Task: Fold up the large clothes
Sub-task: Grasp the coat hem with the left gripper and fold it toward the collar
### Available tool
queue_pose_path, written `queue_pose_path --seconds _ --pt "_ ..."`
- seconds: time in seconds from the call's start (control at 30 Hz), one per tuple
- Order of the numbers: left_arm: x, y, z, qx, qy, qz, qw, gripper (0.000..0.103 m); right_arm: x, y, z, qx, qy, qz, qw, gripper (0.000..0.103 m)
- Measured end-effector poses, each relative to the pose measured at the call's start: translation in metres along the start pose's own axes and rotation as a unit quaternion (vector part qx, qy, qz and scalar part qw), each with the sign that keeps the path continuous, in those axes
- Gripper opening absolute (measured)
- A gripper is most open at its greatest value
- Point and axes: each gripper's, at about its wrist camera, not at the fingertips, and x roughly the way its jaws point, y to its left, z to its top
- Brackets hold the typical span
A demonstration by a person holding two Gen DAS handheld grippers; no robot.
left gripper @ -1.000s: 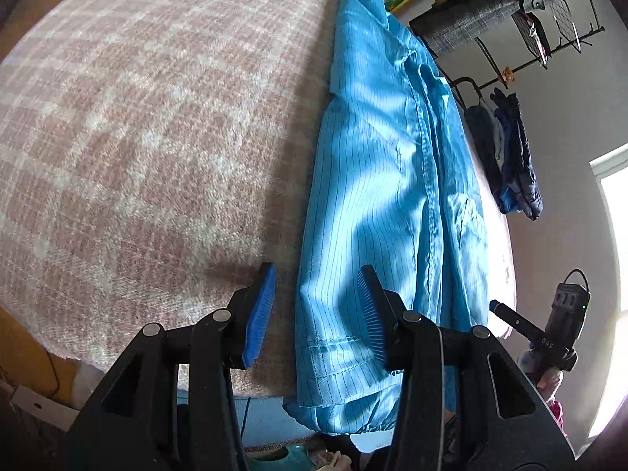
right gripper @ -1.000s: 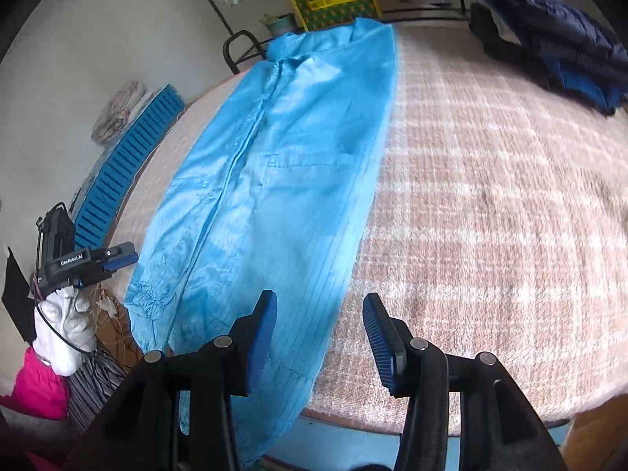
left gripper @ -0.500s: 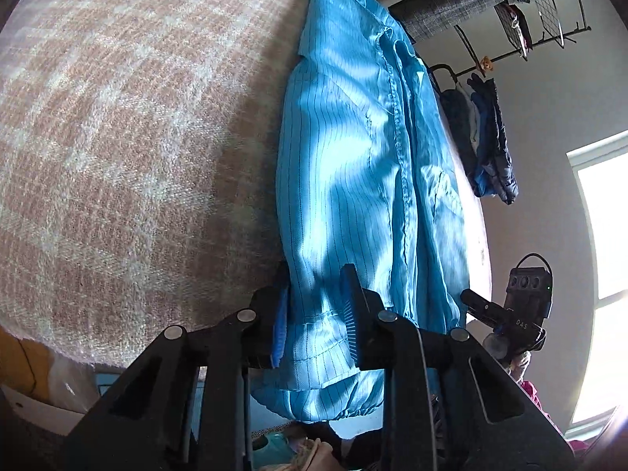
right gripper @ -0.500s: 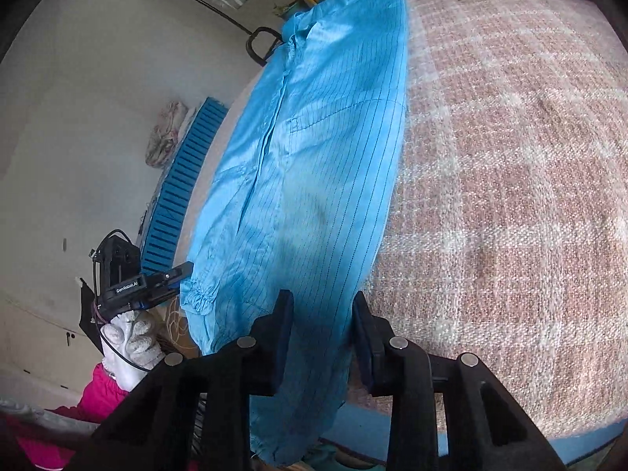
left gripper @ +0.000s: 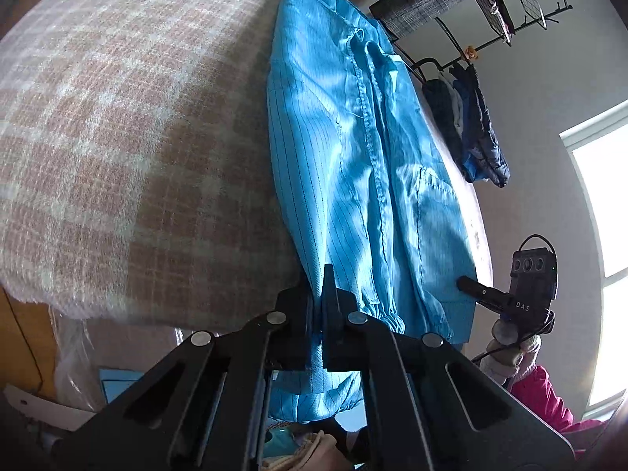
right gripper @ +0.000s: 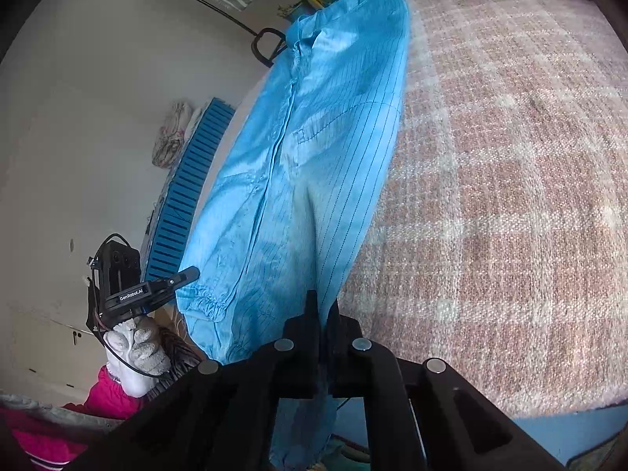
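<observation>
A long light-blue pinstriped garment (left gripper: 353,176) lies lengthwise on a bed covered by a pink-and-white plaid blanket (left gripper: 117,137). Its lower end and elastic cuffs hang over the near edge. My left gripper (left gripper: 318,286) is shut on the garment's left fold edge near the hem. In the right wrist view the same garment (right gripper: 314,157) runs up the blanket (right gripper: 510,196), and my right gripper (right gripper: 322,306) is shut on its right edge near the hem. Each view shows the other gripper beside the far side of the cloth: the right gripper (left gripper: 471,286) and the left gripper (right gripper: 184,274), each held by a gloved hand (right gripper: 133,345).
A clothes rack with dark jackets (left gripper: 479,137) stands to the right of the bed, and a bright window (left gripper: 600,216) lies beyond it. A blue slatted panel (right gripper: 188,196) leans on the wall to the left. A pink sleeve (left gripper: 541,400) is low between the grippers.
Both grippers moved in onto the garment's lower end and closed from open to shut on its two side edges. The cloth near the hem now bunches slightly between the jaws.
</observation>
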Motion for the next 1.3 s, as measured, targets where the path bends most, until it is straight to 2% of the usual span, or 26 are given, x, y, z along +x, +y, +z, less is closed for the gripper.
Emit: queue_pose_path --seconds 0.2,0.4,0.67,0.9,1.13,1.3 --pt "-0.006 -0.004 -0.012 -0.010 0.013 -0.013 0.9998 0.000 -0.006 -0.003 -0.010 0.010 0.010 0.004 1.000 0.000" --pt "-0.029 -0.023 0.022 0.004 -0.020 -0.038 0.9991 0.000 -0.017 0.002 0.006 0.013 -0.014 0.034 0.999 0.000" --pt "-0.034 -0.053 0.078 0.032 -0.064 -0.042 0.9966 0.000 -0.033 0.025 0.053 -0.022 -0.061 0.051 0.997 0.000" --pt "-0.012 -0.051 0.125 0.029 -0.075 -0.028 0.9964 0.000 -0.020 0.033 0.105 -0.040 -0.078 0.028 0.996 0.000" --pt "0.024 -0.042 0.169 0.014 -0.072 -0.002 0.9973 0.000 0.000 0.020 0.146 -0.048 -0.080 -0.019 0.995 0.000" --pt "0.051 -0.026 0.191 -0.005 -0.058 0.014 0.9982 0.000 0.017 0.000 0.171 -0.030 -0.079 -0.042 0.996 0.000"
